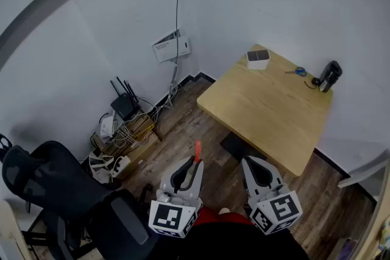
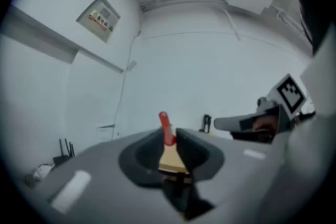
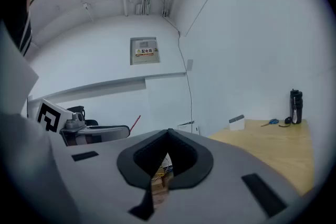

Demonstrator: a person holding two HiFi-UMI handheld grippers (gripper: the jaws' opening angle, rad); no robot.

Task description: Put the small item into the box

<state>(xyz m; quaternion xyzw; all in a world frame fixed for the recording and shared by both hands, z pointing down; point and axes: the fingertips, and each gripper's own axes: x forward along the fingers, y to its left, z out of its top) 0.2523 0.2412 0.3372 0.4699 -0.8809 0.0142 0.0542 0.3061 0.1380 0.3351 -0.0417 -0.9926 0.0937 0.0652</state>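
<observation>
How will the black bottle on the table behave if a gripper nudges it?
The black bottle stands upright, tall and narrow, so a push high up would likely tip it rather than slide it. It sits near the table corner, so a tip could send it off the edge. Its seemingly round body would probably roll once down.

Table (image 1: 268, 112) carries box (image 1: 258, 58), bottle (image 1: 329, 76), blue item (image 1: 298, 71)

You're standing in a small office: a black swivel chair (image 1: 52, 184) at near left, an antennaed router (image 1: 124, 106) and tangled cables (image 1: 135, 128) on the wood floor (image 1: 186, 131) by the far wall (image 1: 116, 15), and a light wooden desk (image 1: 268, 112) at right.
</observation>
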